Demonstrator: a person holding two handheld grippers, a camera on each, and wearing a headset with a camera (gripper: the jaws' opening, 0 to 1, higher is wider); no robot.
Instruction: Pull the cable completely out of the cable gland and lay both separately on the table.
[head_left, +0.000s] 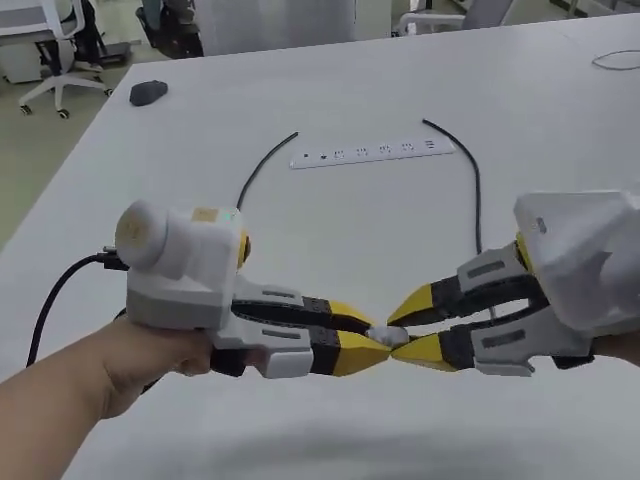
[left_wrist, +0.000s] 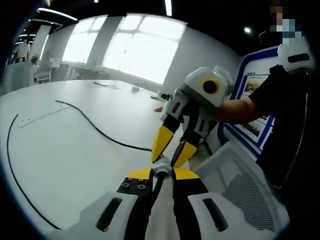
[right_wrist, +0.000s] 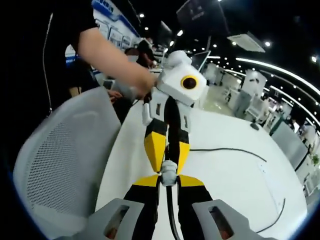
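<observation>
A small pale grey cable gland hangs above the table between two gripper tips that meet nose to nose. My left gripper comes in from the left with its jaws shut on the gland. From the right, my right gripper pinches the same gland. A thin black cable lies in a curve on the white table and passes behind the right gripper. In both gripper views, black cable runs down from the gland between that view's own jaws.
A white power strip lies across the middle of the table, with another stretch of black cable to its left. A dark mouse sits at the far left edge. A grey mesh chair stands by the table's near edge.
</observation>
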